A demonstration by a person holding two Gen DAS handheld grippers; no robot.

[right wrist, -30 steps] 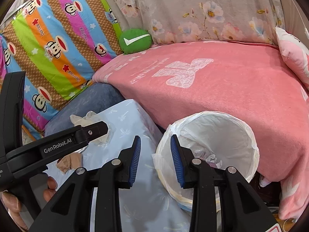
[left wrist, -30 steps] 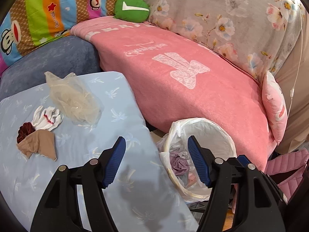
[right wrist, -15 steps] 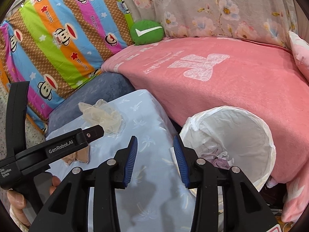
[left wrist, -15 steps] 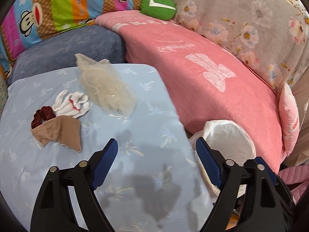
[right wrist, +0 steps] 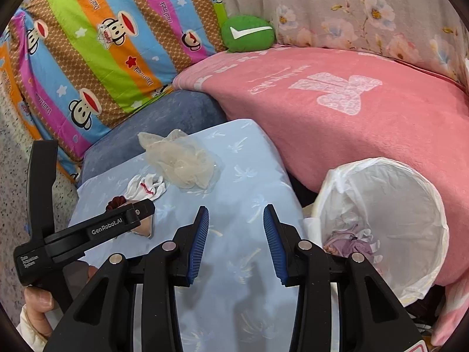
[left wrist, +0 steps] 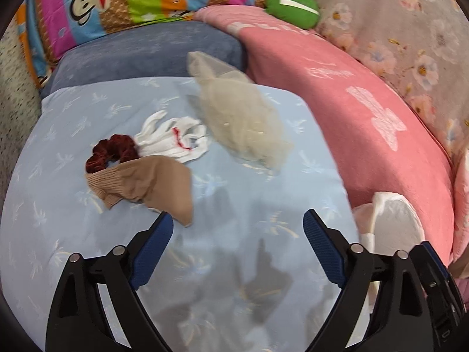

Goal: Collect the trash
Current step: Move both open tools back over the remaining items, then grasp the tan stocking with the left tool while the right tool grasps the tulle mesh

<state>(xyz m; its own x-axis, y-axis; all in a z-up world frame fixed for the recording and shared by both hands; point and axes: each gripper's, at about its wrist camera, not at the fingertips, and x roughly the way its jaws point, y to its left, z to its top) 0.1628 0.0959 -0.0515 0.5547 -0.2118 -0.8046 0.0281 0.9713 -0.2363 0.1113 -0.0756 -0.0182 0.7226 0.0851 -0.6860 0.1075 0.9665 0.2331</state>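
The soft brown cloth piece (left wrist: 146, 187) lies on the pale blue patterned table cover (left wrist: 58, 205), touching a dark red scrunchie (left wrist: 111, 152) and a white crumpled glove (left wrist: 173, 138). A see-through crinkly plastic bag (left wrist: 243, 123) sits farther back. The left gripper (left wrist: 238, 245) has swung away from the white-lined trash bin (right wrist: 381, 214) on the right and now points at this pile, so I think a new pick-up is starting. Its jaws are spread wide, holding nothing, just near the brown cloth. The right gripper (right wrist: 236, 242) hovers over the table, jaws apart and empty.
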